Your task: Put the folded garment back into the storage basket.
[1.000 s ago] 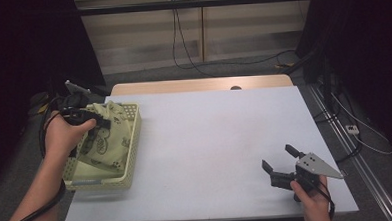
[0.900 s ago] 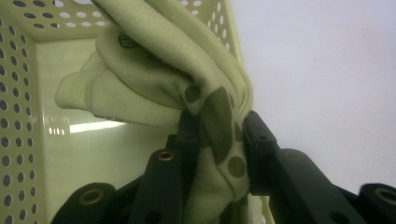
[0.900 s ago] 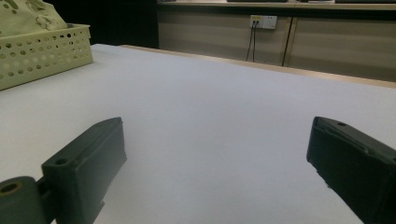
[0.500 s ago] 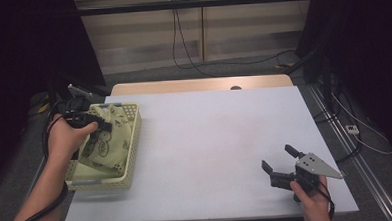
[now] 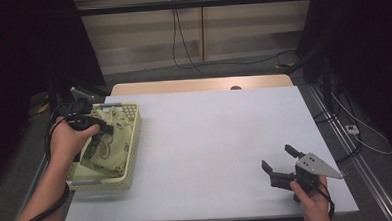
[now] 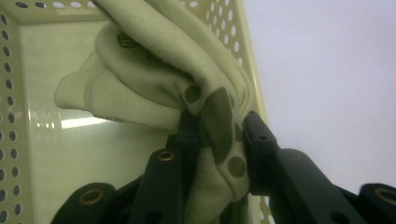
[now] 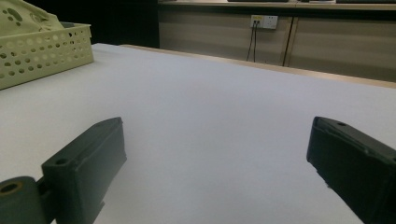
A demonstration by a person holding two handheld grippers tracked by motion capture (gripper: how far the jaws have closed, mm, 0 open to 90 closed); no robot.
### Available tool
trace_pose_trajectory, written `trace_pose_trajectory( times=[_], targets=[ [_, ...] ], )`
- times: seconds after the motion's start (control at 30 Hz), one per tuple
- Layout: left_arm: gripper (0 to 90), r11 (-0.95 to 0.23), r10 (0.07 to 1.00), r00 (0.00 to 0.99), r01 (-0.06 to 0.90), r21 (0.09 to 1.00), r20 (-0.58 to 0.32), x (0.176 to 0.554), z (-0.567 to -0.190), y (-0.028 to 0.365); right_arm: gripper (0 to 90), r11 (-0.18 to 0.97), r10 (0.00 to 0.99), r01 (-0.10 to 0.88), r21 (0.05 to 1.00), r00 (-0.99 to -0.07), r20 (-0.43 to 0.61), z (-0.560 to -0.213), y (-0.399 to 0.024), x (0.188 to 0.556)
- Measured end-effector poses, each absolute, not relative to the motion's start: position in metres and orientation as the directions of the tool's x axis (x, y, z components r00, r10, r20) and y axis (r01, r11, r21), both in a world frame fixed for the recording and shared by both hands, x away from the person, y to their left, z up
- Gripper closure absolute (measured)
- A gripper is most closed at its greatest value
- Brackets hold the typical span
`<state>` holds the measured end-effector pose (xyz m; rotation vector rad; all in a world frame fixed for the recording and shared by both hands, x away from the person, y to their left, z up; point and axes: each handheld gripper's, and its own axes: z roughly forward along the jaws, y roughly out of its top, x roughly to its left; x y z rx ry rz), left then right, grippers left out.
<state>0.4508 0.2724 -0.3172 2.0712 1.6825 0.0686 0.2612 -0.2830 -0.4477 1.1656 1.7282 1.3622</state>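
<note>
the left tongs (image 5: 100,125) sit at the left of the high view, over the pale perforated basket (image 5: 133,138), and they are clenched on a bunched fold of the spotted cloth (image 5: 105,149). in the left gripper view the cloth (image 6: 187,93) is pinched between the two black jaws, with a thick wad gathered there and the rest draped back into the basket (image 6: 18,84). the cloth mostly lies inside the basket, which stands at the left edge of the white desk (image 5: 210,140).

the right tongs (image 5: 281,164) rest low at the lower right of the high view, well apart from the basket, jaws spread wide and holding nothing; the right gripper view looks out between them (image 7: 215,154) across bare desk toward the basket (image 7: 42,51) at its upper left.

risks, as i judge them: the grip is on a folded wad, not a single edge, so layers could slide out and the cloth drop back if it is lifted. the light basket has nothing pinning it, so a pull could drag or tip it along with the cloth, especially if fabric snags on the rim or the holes. the basket also stands close to the desk's left edge, so a sideways tug might push it off.
</note>
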Motion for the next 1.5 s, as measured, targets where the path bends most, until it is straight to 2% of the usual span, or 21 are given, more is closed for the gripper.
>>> trace_pose_trajectory(
  times=[1.5],
  targets=[
    [72.3, -0.151, 0.927, 0.259, 0.920, 0.362, -0.271, 0.451, -0.343, 0.264, 4.3, 0.070, 0.913, 0.253, 0.965, -0.406, 0.040, -0.448, -0.282, 0.262]
  ],
)
